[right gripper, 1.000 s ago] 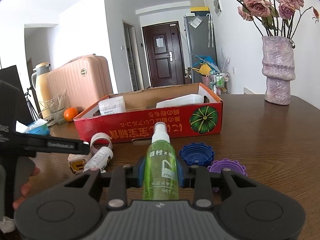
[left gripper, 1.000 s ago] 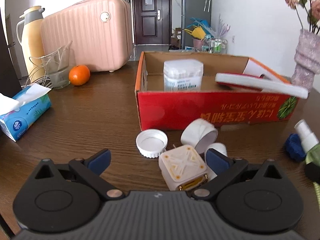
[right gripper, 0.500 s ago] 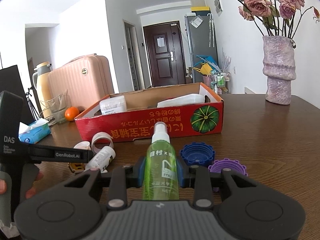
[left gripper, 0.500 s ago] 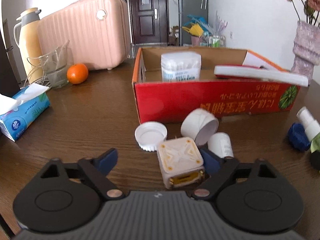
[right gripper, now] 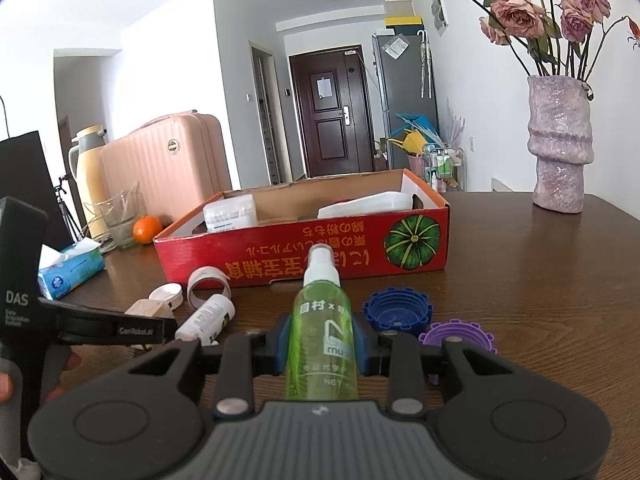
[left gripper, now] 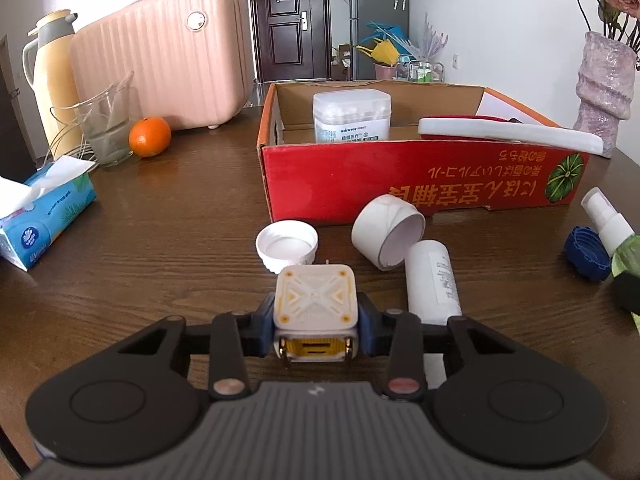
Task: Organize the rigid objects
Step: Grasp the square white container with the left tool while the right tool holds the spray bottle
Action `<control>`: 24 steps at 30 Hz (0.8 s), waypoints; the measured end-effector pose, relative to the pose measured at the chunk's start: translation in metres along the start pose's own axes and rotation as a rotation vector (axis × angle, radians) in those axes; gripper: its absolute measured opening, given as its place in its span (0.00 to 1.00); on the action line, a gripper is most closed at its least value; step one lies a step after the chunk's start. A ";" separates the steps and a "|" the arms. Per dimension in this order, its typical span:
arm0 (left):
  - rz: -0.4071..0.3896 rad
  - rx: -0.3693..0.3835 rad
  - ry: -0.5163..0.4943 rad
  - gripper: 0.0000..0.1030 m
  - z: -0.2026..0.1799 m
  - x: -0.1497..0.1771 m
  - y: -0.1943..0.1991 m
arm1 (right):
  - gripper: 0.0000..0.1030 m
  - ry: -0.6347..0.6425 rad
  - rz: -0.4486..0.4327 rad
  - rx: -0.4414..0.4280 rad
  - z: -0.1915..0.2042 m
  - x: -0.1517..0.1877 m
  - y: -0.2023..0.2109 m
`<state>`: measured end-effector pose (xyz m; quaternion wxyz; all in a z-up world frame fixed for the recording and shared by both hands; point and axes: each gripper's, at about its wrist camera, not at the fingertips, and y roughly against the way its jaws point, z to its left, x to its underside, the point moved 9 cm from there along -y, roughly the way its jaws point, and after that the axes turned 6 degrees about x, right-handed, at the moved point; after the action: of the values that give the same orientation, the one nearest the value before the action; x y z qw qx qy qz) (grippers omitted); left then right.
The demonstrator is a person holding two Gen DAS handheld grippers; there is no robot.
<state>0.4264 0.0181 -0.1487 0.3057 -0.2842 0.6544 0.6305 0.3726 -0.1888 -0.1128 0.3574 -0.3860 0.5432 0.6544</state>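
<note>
Your left gripper [left gripper: 316, 330] sits low and level over the dark wood-grain table [left gripper: 160, 240], its blue pads pressed against both sides of the small white-and-yellow plastic cube [left gripper: 315, 312], so that cube is clamped between them. The cube has rounded corners, a raised X pattern on its top face and a yellow panel with metal prongs facing you.

Just beyond it, a ribbed white plastic cap [left gripper: 287, 245] lies open side up. To its right, a smooth white roll of tape [left gripper: 387, 236] leans tilted, touching a matte white cylindrical bottle [left gripper: 432, 282] lying on its side with a printed label. Behind them stands the red cardboard box [left gripper: 400, 184] with yellow print. Inside it are a clear lidded tub of cotton swabs [left gripper: 351, 116] and a flat white slab [left gripper: 508, 136] resting across the right rim.

Your right gripper [right gripper: 320, 340] is also held level, close to the table, with its fingers closed on the translucent green spray bottle [right gripper: 322, 332], which points away from you, its white nozzle toward the box. Right of the bottle, a notched blue plastic cap [right gripper: 398, 311] and a notched purple plastic cap [right gripper: 458, 334] lie on the table, close together, the purple one partly hidden behind the gripper.
</note>
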 end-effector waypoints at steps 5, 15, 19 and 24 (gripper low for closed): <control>-0.031 0.003 0.008 0.38 0.003 0.000 0.014 | 0.30 -0.001 -0.005 -0.004 0.000 0.000 0.001; -0.139 0.028 0.034 0.38 0.005 -0.007 0.055 | 0.30 0.010 -0.024 -0.011 0.004 0.000 0.001; -0.177 0.032 0.042 0.38 0.004 -0.009 0.070 | 0.30 0.018 -0.036 -0.014 0.006 0.000 0.003; -0.196 0.030 0.033 0.38 0.002 -0.013 0.082 | 0.30 0.021 -0.070 -0.019 0.008 -0.008 0.014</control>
<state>0.3729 0.0237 -0.0860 0.3594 -0.3523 0.6379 0.5829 0.3630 -0.1832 -0.0993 0.3705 -0.4149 0.5270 0.6426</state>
